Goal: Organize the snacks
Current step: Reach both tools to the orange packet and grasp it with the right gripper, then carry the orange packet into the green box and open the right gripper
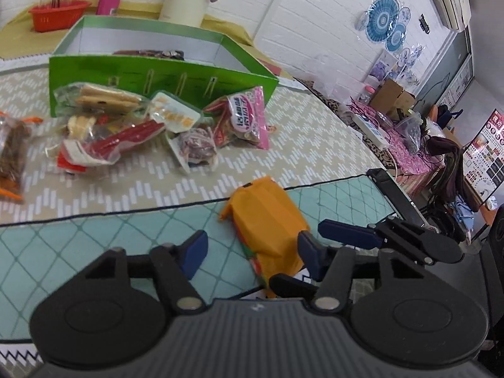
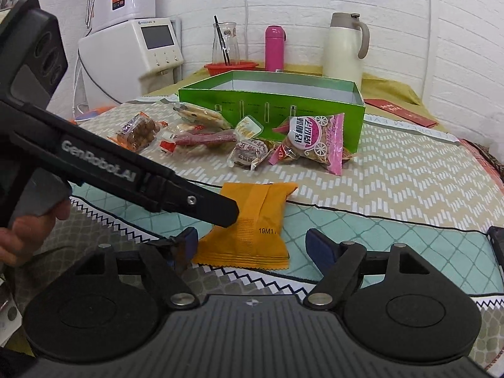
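The left gripper (image 1: 252,252) is seen with its blue pads partly apart, and the orange packet (image 1: 267,230) lies between them: the right-hand pad (image 1: 310,256) rests against the packet's edge, while the left-hand pad (image 1: 195,252) stands clear of it, so nothing is yet pinched. No earlier view is given, and whether the far side of the packet is lifted off the cloth cannot be told. In the right wrist view the right gripper (image 2: 252,247) is shown wide open, the same orange packet (image 2: 249,223) lying flat between and just ahead of its pads without being touched by the right one; contact at the left pad cannot be told. One finger of the left gripper (image 2: 217,208) is seen crossing over the packet's near corner. The packet is judged to sit apart from the other snacks, on the teal cloth (image 1: 78,239), so that it can be taken alone. Further out, the snack pile (image 1: 141,126), with the pink bag (image 1: 249,116) leaning at its end, is gathered just in front of the green box (image 1: 157,75), presumably because the box is meant to receive it. One dark packet already lies inside. Behind the box a cream jug (image 2: 345,47) and a pink bottle (image 2: 274,47) are left standing, well apart from the work.
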A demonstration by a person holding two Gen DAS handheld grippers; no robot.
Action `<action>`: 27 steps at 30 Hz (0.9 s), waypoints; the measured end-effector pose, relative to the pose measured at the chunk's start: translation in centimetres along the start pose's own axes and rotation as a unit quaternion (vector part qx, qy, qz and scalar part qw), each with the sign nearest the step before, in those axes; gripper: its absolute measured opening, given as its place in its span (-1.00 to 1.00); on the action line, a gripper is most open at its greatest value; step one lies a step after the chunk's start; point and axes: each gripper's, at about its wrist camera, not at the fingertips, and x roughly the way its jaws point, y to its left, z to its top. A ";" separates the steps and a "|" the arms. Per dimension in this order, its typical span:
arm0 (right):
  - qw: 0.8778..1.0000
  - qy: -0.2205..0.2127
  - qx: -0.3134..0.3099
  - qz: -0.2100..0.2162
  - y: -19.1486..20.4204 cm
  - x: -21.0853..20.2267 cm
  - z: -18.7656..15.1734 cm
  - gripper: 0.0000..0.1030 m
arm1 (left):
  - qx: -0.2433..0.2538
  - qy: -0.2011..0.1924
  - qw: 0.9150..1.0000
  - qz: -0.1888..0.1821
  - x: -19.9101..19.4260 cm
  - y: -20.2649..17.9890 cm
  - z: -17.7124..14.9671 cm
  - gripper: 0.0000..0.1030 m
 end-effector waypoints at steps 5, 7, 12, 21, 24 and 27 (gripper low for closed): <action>1.000 -0.004 0.027 0.008 -0.1 -0.2 0.0 1.00 | -0.018 0.003 1.000 -0.010 0.8 0.2 0.6 0.16; 0.999 0.000 0.038 0.013 -0.2 -0.3 -0.1 1.00 | -0.014 0.002 1.000 -0.009 1.1 0.1 0.7 0.19; 0.999 0.002 0.046 0.017 -0.2 0.7 -0.2 0.81 | 0.010 0.005 1.000 -0.016 1.5 -0.5 0.9 -0.23; 0.999 -0.044 0.025 0.006 0.3 -0.5 1.9 0.26 | 0.033 -0.046 0.998 -0.001 -1.1 -1.6 2.4 -0.35; 0.997 -0.072 0.010 0.008 0.2 -0.6 3.8 0.26 | 0.042 -0.071 0.997 0.003 -2.4 -1.7 4.2 -0.35; 0.995 -0.102 -0.001 0.008 0.1 -0.2 6.1 0.25 | 0.050 -0.104 0.993 0.013 -3.6 -1.6 6.3 -0.35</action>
